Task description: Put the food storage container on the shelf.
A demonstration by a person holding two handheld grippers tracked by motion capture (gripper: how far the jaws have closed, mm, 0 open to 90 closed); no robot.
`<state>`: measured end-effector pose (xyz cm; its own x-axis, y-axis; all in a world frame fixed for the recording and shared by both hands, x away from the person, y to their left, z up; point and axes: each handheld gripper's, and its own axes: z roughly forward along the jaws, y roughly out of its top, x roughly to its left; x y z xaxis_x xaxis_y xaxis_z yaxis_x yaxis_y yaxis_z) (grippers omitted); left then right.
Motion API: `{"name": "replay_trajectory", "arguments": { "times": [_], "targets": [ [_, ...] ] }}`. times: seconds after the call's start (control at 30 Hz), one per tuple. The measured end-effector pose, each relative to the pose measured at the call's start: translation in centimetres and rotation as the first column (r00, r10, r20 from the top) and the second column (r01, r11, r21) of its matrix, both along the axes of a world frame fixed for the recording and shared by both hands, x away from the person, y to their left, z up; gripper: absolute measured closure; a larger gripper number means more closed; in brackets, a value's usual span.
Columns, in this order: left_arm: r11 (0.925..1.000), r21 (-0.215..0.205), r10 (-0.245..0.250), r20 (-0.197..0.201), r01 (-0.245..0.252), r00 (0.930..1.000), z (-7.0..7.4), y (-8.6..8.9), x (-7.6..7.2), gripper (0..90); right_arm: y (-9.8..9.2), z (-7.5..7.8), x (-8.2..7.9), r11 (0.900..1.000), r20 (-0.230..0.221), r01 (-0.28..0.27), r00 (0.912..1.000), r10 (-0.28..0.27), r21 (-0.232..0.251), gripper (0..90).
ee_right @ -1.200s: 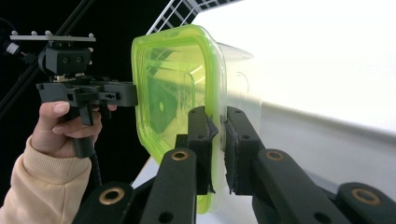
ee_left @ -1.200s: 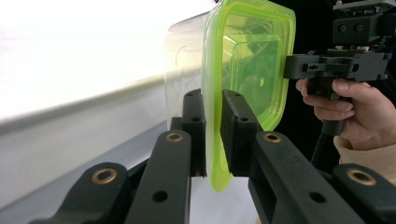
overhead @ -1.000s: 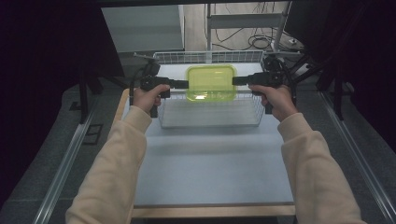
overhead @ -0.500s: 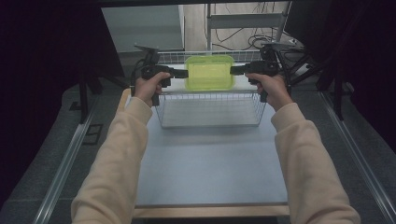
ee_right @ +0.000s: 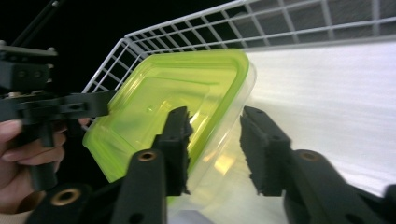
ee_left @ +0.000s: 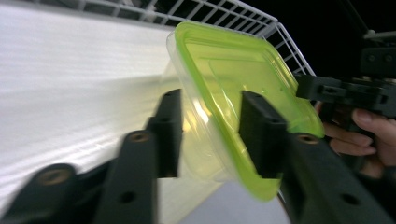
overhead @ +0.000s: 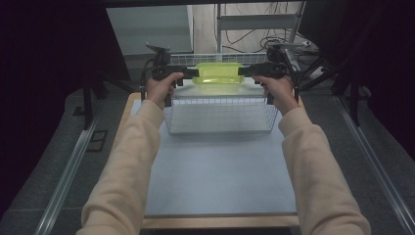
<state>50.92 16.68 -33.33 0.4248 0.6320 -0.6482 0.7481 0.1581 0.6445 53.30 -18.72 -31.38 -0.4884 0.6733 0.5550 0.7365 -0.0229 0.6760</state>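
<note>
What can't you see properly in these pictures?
- Whether anything is inside the green-lidded container: both gripper views blur it, and the tinted lid hides it.
- The wire basket's far side: high view, the container and both hands cover it.
- Whether the left hand-held gripper or right hand-held gripper pads touch the container: motion blur.

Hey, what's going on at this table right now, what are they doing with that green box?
A person holds a tool in each hand at the far end of a wire basket. Between the tools sits a clear container with a green lid, in the basket's far part. The left tool and the right tool each straddle one end of it, and their jaws have just been opening, so the pads now stand clear of the container's sides. It looks like it was just set down and released.
</note>
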Motion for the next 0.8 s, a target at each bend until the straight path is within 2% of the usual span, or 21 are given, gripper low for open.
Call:
{"name": "replay_trajectory", "arguments": {
  "times": [0.03,0.07,0.27,0.3,0.4,0.43,0.53,0.6,0.8],
  "targets": [
    [0.9999,0.000,0.014,0.006,-0.014,0.9999,0.1,0.2,-0.1,47.1,-0.2,0.0,-0.1,1.000,0.014,0.017,0.9998,-0.017,0.006,55.3],
    [0.9998,0.005,0.017,0.020,-0.018,0.9996,0.2,0.3,-0.2,45.1,-0.3,0.1,-0.2,1.000,0.029,0.023,0.9993,-0.023,0.001,53.7],
    [0.9997,0.014,0.019,0.058,-0.020,0.9982,0.3,0.7,-1.3,38.8,-1.0,0.5,-1.2,0.999,0.112,0.032,0.9933,-0.029,-0.031,45.0],
    [0.9999,0.008,0.014,0.066,-0.015,0.9977,0.2,0.7,-1.7,38.1,-1.0,0.6,-1.3,0.999,0.122,0.031,0.9921,-0.027,-0.030,44.1],
    [0.9997,0.024,0.006,0.095,-0.008,0.9955,0.2,0.7,-2.7,35.0,-1.3,0.9,-2.2,0.999,0.154,0.017,0.9880,-0.012,-0.031,41.4],
    [0.9994,0.034,-0.001,0.108,-0.003,0.9941,0.2,0.8,-3.3,34.4,-1.4,1.0,-2.6,0.999,0.162,0.009,0.9868,-0.003,-0.036,41.0],
    [0.9989,0.043,-0.025,0.144,0.019,0.9892,0.3,1.0,-5.0,32.5,-1.8,1.3,-4.4,0.999,0.221,-0.027,0.9747,0.037,-0.047,39.0],
    [0.9982,0.049,-0.042,0.168,0.035,0.9849,0.2,1.2,-6.4,31.3,-2.0,1.4,-5.6,0.998,0.240,-0.048,0.9690,0.057,-0.043,38.3],
    [0.9943,0.088,-0.080,0.243,0.060,0.9667,-0.8,1.2,-11.4,30.3,-3.0,-0.4,-10.1,0.993,0.293,-0.099,0.9493,0.113,-0.062,34.6]
  ]
}}
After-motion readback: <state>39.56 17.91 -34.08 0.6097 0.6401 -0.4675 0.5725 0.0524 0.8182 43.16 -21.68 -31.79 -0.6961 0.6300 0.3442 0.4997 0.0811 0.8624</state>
